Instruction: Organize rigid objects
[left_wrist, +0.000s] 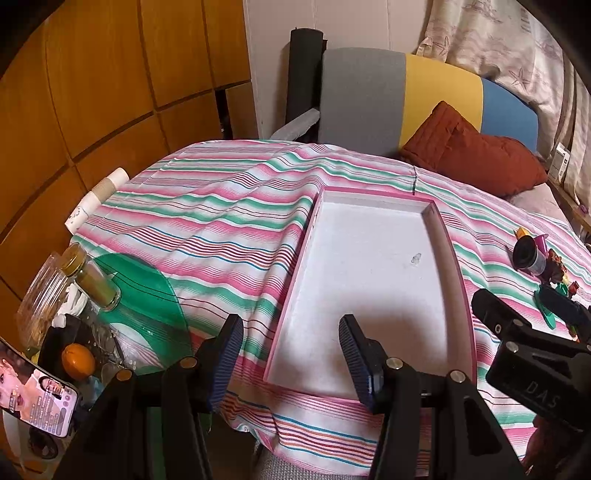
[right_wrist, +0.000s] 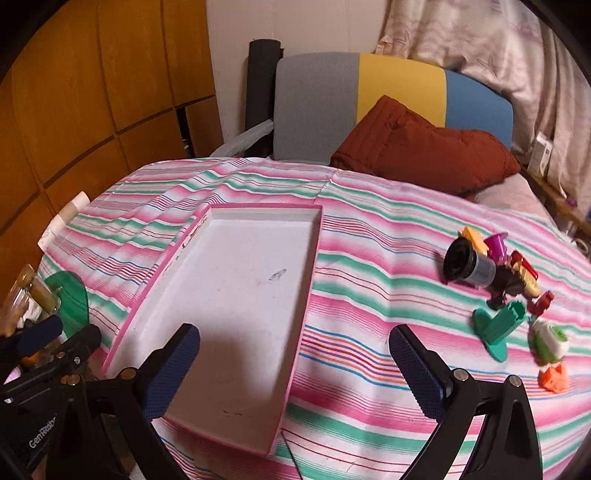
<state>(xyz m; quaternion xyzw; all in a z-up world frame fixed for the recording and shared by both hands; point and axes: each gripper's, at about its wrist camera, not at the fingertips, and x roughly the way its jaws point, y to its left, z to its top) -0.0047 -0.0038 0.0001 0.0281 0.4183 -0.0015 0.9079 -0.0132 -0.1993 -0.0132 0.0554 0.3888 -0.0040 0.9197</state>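
Observation:
A shallow white tray with a pink rim (left_wrist: 439, 221) (right_wrist: 258, 206) lies on the striped bedspread with nothing large in it. A cluster of small toys sits to its right: a black and grey cylinder (right_wrist: 467, 264) (left_wrist: 528, 254), a green stand piece (right_wrist: 496, 326), a white-green piece (right_wrist: 548, 338), an orange piece (right_wrist: 552, 380) and red-yellow bits (right_wrist: 522, 271). My left gripper (left_wrist: 291, 358) hovers open over the tray's near left corner, nothing between its fingers. My right gripper (right_wrist: 295, 365) stands open over the tray's near right edge, left of the toys.
A rust-coloured cushion (right_wrist: 421, 147) and a grey-yellow-blue headboard (right_wrist: 399, 85) lie beyond. At the left stand a spice jar (left_wrist: 92, 280), a green plastic plate (left_wrist: 147, 306), an orange (left_wrist: 77, 362), a lit phone (left_wrist: 37, 398) and paper cups (left_wrist: 98, 199).

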